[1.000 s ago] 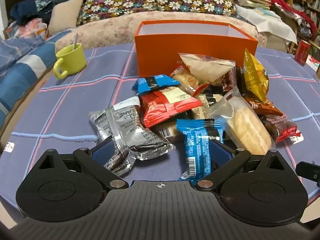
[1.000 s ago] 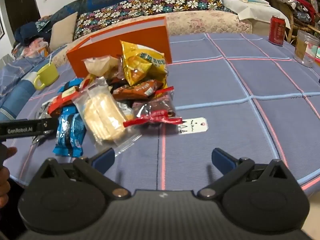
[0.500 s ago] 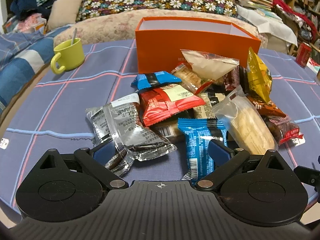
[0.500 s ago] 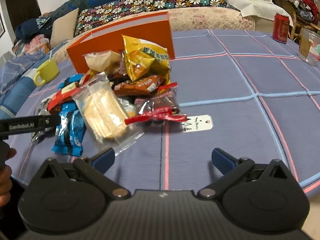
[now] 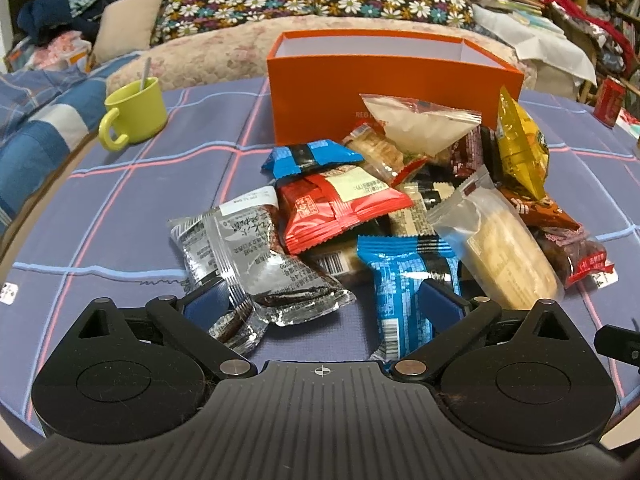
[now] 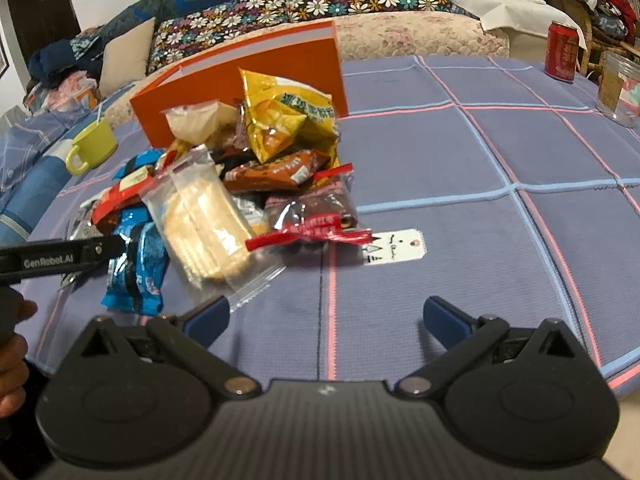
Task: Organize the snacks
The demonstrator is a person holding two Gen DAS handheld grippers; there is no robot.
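A heap of snack packets lies in front of an open orange box (image 5: 384,92), which also shows in the right wrist view (image 6: 256,76). My left gripper (image 5: 320,304) is open, low over the heap's near edge, with a silver cookie packet (image 5: 256,256) at its left finger and a blue packet (image 5: 400,280) at its right finger. A red packet (image 5: 340,208) and a clear cracker bag (image 5: 500,252) lie beyond. My right gripper (image 6: 326,316) is open and empty over bare cloth, right of the cracker bag (image 6: 204,224) and near a dark red-sealed packet (image 6: 316,216). A yellow bag (image 6: 284,120) tops the heap.
A green mug with a spoon (image 5: 132,112) stands at the left. A red can (image 6: 562,50) and a clear jar (image 6: 616,88) stand at the far right. A white tag (image 6: 394,246) lies on the blue checked tablecloth (image 6: 500,240). A sofa lies behind the table.
My left gripper has edged forward and lower toward the silver and blue packets. My right gripper has moved a little closer to the heap. Both stay open.
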